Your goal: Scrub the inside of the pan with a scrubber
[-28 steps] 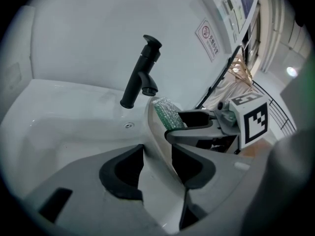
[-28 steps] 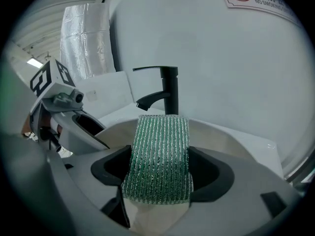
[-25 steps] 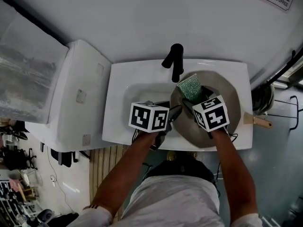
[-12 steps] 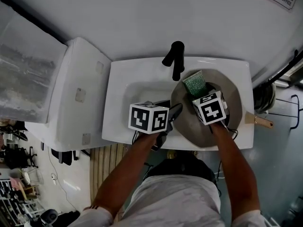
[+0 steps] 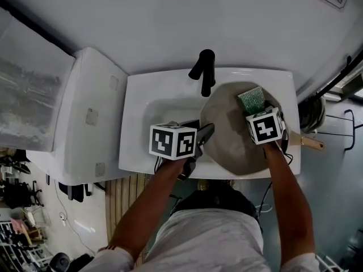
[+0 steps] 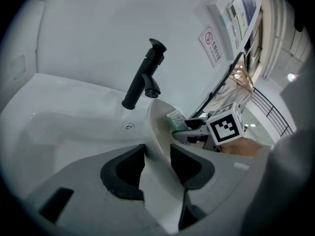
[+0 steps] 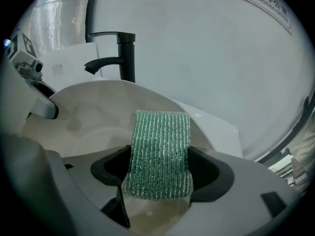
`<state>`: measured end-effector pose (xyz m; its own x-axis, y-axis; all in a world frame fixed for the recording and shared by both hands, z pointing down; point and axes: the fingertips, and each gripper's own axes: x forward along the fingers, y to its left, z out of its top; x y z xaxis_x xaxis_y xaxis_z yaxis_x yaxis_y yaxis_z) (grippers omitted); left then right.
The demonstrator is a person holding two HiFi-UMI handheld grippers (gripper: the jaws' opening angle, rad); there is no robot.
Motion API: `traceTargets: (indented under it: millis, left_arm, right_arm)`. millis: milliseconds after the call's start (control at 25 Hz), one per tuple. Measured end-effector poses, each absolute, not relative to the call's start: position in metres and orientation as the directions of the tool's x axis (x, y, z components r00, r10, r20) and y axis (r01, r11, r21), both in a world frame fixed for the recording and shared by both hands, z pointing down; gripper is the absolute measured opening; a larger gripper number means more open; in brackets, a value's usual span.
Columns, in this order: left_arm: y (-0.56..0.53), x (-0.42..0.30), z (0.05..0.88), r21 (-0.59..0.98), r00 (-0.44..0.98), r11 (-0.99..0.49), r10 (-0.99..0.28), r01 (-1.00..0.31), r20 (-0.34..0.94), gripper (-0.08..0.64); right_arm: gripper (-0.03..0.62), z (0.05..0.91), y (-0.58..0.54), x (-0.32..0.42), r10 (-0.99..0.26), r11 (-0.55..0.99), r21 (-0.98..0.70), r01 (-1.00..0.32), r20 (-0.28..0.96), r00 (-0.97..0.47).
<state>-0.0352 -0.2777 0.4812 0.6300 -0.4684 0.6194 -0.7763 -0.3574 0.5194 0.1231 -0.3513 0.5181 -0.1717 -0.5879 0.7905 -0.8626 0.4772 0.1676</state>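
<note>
Leftmost, my left gripper (image 5: 202, 137) clamps the near-left rim of the pan (image 5: 227, 135) in the sink (image 5: 142, 123); rightward, my right gripper (image 5: 256, 111) pinches the green scrubber (image 5: 252, 99), which juts beyond its jaws at the pan's far-right wall.

Head view steeply down over sink (image 5: 148, 103); 2 gripper views close; all share pan (image 5: 227, 137).

Bright, even indoor light; both gripper views bend and darken at edges.
</note>
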Motion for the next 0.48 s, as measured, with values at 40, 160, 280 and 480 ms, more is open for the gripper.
traceTargets:
  millis: [40,160,280,480]
  left_arm:
    - [-0.278,-0.035,0.481,0.524,0.633,-0.355,-0.469,-0.774,0.616,0.172]
    - [-0.279,-0.034,0.48,0.533,0.641,-0.357,-0.47,-0.767,0.607,0.175]
    - [-0.28,-0.033,0.478,0.54,0.651,-0.364,-0.472,-0.758,0.595,0.175]
    - [-0.28,-0.033,0.477,0.555,0.658,-0.358,-0.478,-0.751,0.582,0.175]
  right_arm:
    - [0.354,0.517,-0.35,0.124,-0.588,0.479,0.168,-0.862,0.79,-0.174]
    - [0.354,0.508,-0.338,0.115,-0.574,0.52,0.141,-0.842,0.789,-0.222]
    - [0.354,0.502,-0.315,0.092,-0.511,0.601,0.094,-0.794,0.809,-0.291]
    - [0.354,0.503,-0.288,0.043,-0.408,0.704,0.003,-0.71,0.82,-0.4]
